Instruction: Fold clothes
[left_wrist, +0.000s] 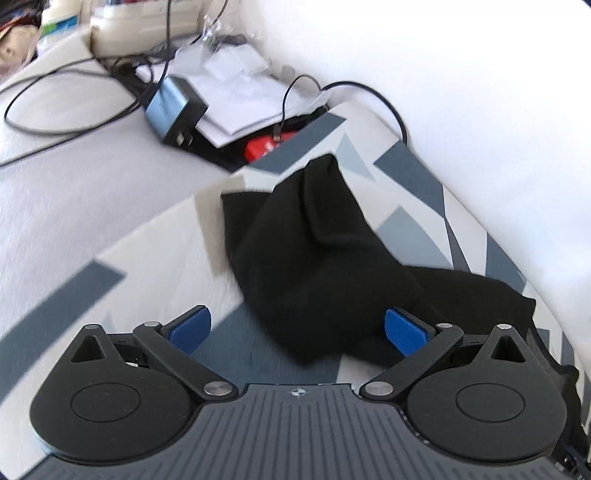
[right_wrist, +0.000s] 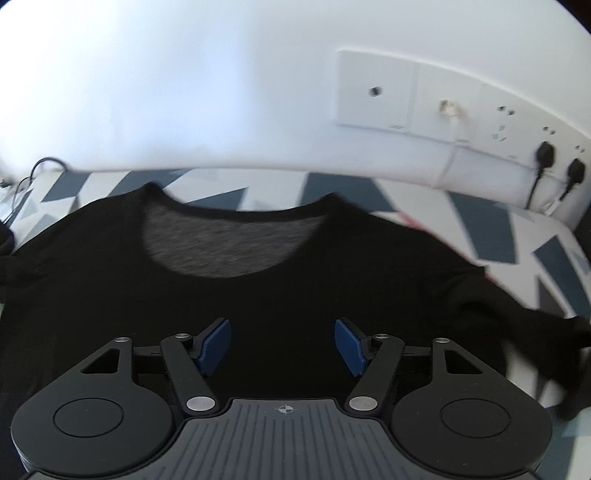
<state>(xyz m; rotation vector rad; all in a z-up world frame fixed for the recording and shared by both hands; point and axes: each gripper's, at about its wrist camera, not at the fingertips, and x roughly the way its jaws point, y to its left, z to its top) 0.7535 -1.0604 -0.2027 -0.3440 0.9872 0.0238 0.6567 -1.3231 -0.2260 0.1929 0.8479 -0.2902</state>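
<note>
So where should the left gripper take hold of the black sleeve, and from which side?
Grip the sleeve at its far cuff end, coming from above. It lies bunched with a raised fold there, so the open left gripper can close its fingers across that fold more easily than on the flat part.

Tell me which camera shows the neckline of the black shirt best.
The right wrist view. There the neckline of the black shirt faces the camera whole, with grey inner fabric showing inside it, just beyond the open right gripper. The left wrist view shows only a rumpled sleeve ahead of the open left gripper, no neckline.
</note>
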